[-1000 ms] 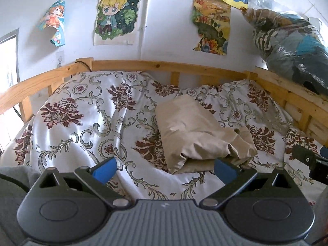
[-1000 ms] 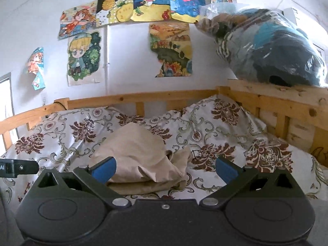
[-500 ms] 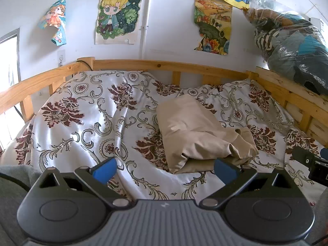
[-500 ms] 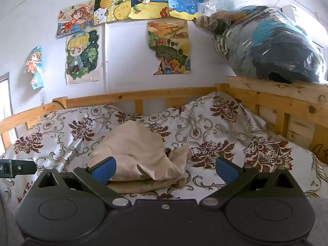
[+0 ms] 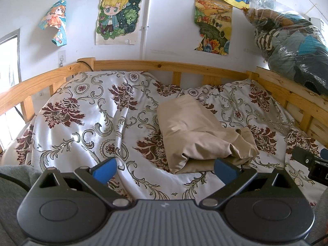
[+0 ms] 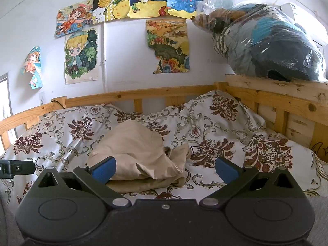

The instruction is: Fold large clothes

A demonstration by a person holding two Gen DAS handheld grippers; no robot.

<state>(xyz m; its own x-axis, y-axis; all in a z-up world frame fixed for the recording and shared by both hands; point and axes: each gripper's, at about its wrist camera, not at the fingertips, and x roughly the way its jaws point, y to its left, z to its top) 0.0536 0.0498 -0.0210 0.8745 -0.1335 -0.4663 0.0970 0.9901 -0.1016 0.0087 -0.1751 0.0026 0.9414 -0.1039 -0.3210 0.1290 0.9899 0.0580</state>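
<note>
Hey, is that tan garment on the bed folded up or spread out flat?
Folded. The tan garment lies doubled in a compact bundle on the floral bedspread, layers stacked at its near edge, though the right end is bunched.

Carrying everything: a wooden-railed bed (image 5: pixel 168 66), spread with a white quilt (image 5: pixel 82 123) patterned in dark red flowers and grey scrolls (rumpled, bunching up toward the far rail). Lying directly on the quilt, right of centre: a folded beige garment (image 5: pixel 196 135) (image 6: pixel 139 155), its near edge loosely gathered.
</note>
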